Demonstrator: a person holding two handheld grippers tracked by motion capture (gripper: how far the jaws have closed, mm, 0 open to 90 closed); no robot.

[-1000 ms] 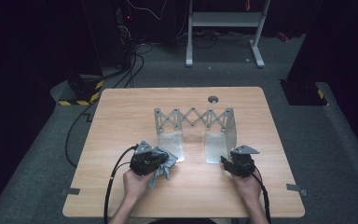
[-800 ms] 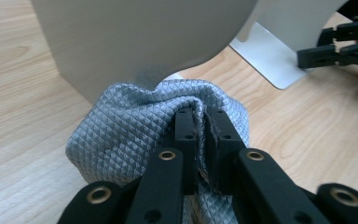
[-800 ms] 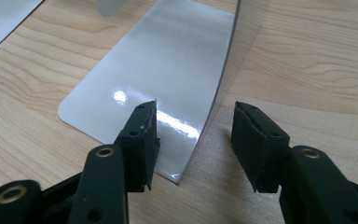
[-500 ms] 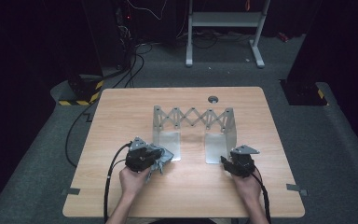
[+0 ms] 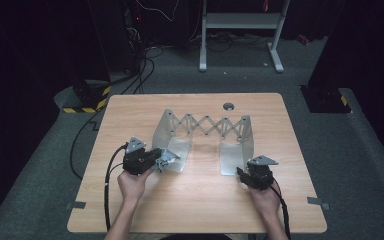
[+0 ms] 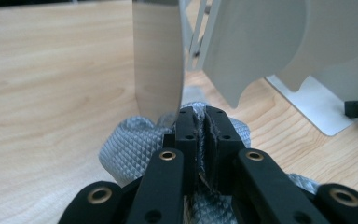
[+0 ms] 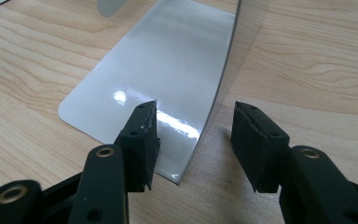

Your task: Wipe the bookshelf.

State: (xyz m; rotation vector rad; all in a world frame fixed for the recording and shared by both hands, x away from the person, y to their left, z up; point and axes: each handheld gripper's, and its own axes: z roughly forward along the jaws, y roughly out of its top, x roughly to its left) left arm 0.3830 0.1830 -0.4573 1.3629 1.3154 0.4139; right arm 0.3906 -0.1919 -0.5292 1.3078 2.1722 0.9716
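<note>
- The left gripper has its jaws pressed together on a grey textured cloth, whose folds bulge out to either side of the black jaws and trail back beneath them, as seen in the left gripper view.
- Directly ahead of that gripper, just beyond the jaw tips, the near upright edge of the metal bookend rack's left end plate rises from the bench; the cloth appears to touch the plate's foot, though the contact itself is hidden behind the jaws.
- From above, the left gripper sits at the front left corner of the expandable rack, the cloth bunched between it and the plate's base.
- The rack's long axis runs across the bench, from one gripper's side to the other's, its scissor lattice joining the two end plates at the far side from both grippers.
- The right gripper stands with jaws apart, straddling the upright wall of the right end plate: one jaw over the flat base, the other outside the wall over bare wood, neither visibly touching metal.
- In the high view the right gripper sits at the near corner of that plate.
- Judged from this, the left hand is the nearer to wiping; the plate lies straight ahead, so a short forward push would bring cloth onto metal while the right could close to steady the rack.
</note>
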